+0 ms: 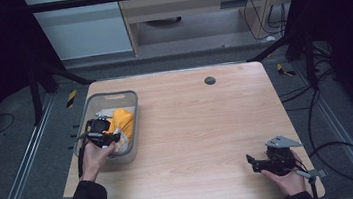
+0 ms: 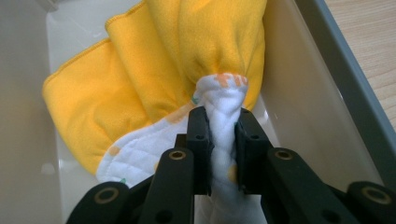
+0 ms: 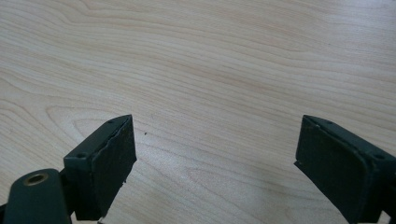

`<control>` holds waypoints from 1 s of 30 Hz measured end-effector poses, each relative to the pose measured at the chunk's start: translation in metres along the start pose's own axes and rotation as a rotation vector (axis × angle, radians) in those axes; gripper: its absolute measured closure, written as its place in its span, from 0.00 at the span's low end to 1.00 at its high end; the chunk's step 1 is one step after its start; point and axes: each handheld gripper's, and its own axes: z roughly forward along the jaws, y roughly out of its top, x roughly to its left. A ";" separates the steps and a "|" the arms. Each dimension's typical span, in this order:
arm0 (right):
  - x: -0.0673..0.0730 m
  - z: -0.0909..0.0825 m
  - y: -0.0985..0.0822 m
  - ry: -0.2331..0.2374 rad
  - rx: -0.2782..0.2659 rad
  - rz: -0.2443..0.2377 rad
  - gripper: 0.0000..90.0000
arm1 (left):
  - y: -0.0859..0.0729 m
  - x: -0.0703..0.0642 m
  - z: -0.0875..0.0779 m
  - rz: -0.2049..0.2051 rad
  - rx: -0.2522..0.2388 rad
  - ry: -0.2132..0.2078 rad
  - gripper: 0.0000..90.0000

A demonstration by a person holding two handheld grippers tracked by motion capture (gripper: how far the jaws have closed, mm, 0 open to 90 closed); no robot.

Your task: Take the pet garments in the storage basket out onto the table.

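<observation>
Near the counter's front right corner, the right claw [image 1: 261, 163] rests low over the bare light-wood counter [image 1: 198, 127] with its jaws spread wide and nothing between them, seemingly parked out of the way. Farther off, by the left edge, the left claw [image 2: 219, 135] reaches into the grey plastic bin [image 1: 133, 115] and is pinched tight on a bunched white fold of the soft yellow-and-white quilted cloth [image 2: 140, 79], a grip that looks meant for lifting it out.
</observation>
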 end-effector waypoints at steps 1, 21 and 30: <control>0.000 0.000 0.000 -0.001 0.000 0.000 0.13 | 0.000 0.000 0.000 -0.002 -0.001 0.001 0.89; 0.000 0.000 0.000 0.000 0.001 0.003 0.13 | 0.010 0.007 -0.046 -0.023 -0.119 0.015 0.91; 0.000 0.000 0.000 0.001 0.000 0.001 0.13 | 0.016 0.004 -0.072 0.003 -0.166 0.017 0.91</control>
